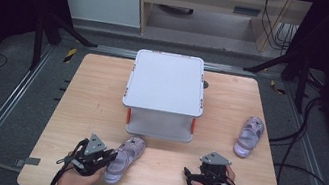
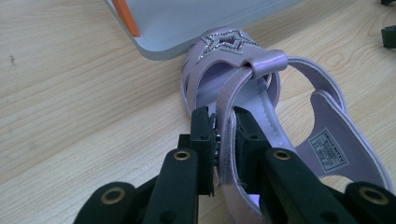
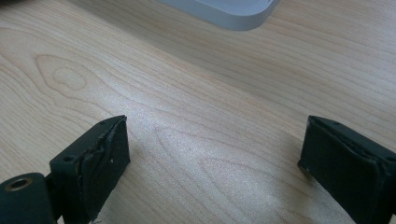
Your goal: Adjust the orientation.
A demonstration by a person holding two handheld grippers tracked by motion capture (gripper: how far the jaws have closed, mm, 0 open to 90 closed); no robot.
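Left gripper (image 2: 223,140) pinches lilac strappy sandal (image 2: 261,107) by 1 thin strap, may slip; right gripper (image 3: 212,154) wide, empty, at 5 o'clock.

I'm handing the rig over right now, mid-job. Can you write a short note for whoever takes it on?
Left gripper: shut on a strap of the near sandal, which lies on the table in front of the box.
Right gripper: open, nothing between its jaws, low over bare table at the front right.
Far sandal: lying at the table's right edge, untouched.
Box: grey, lid on, at the table's middle.
Done: near sandal gripped.
Left: probably move that sandal, then fetch the far one; the box is not yet opened.
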